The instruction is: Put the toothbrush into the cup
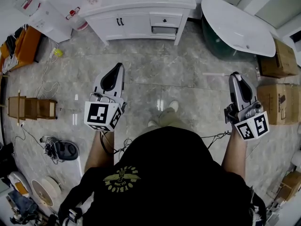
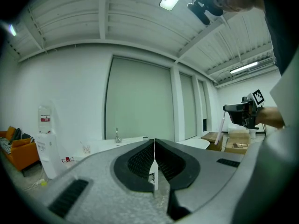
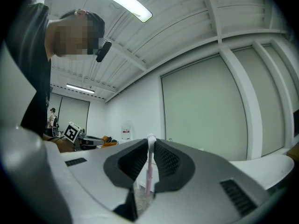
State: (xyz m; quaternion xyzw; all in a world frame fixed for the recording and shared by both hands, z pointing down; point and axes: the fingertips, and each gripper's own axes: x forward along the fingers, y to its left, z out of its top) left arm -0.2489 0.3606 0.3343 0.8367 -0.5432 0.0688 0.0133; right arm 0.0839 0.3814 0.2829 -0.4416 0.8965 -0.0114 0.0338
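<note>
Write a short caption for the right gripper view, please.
Right gripper, jaws shut on a pink toothbrush.

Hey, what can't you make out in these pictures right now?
- The cup: no view shows one for sure; the white vanity cabinet top is cut off by the head view's upper edge.
- The pale pink toothbrush: its lower end is hidden behind the right gripper body in that gripper's view, and it is only a tiny sliver in the left gripper view.

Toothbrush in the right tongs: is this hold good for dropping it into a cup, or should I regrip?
Keep this hold. The right tongs pinch the toothbrush from both sides on its thin shaft, just under the white end; in the left gripper view its long part hangs free below, likely able to enter first.
</note>
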